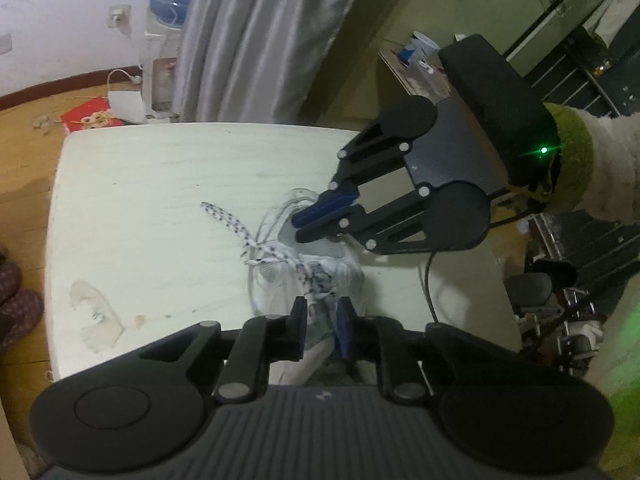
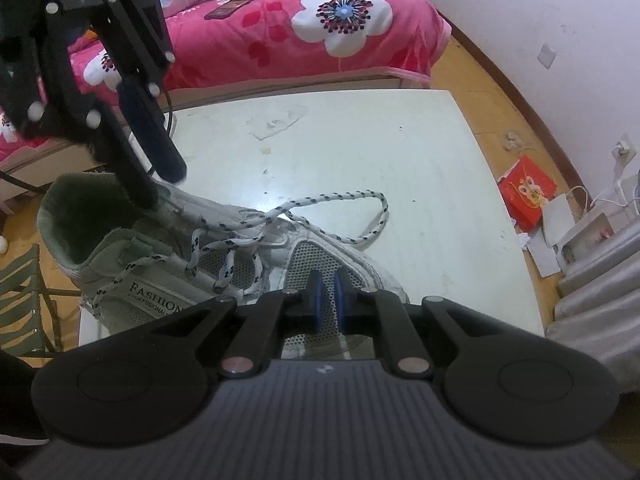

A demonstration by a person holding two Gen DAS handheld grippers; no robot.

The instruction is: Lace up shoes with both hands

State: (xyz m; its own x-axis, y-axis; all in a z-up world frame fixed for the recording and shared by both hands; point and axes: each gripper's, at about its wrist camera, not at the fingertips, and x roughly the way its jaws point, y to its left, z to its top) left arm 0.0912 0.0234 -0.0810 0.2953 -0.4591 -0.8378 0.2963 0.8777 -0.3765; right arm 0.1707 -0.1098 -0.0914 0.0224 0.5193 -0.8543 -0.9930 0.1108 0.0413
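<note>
A white mesh sneaker [image 2: 160, 288] lies on the pale table [image 2: 400, 152], its heel collar toward the left of the right wrist view. Its white, dark-speckled lace [image 2: 376, 200] runs loosely through the eyelets, and one long end loops out over the table. My left gripper [image 2: 160, 188] is at the top of the tongue. In its own view, the left gripper [image 1: 322, 304] has its fingers a little apart, with tongue and lace [image 1: 224, 216] showing in the gap. My right gripper [image 2: 328, 280] hovers over the toe mesh, shut with nothing in it. The left wrist view shows the right gripper [image 1: 298, 230] over the sneaker [image 1: 348, 276].
A bed with a pink flowered cover [image 2: 320, 40] stands beyond the table. A red packet [image 2: 526, 192], papers and cables lie on the wooden floor. A grey curtain [image 1: 248, 40] and a water dispenser [image 1: 168, 0] stand beyond the table's far side. A black cable [image 1: 428, 280] trails over the table [image 1: 140, 180].
</note>
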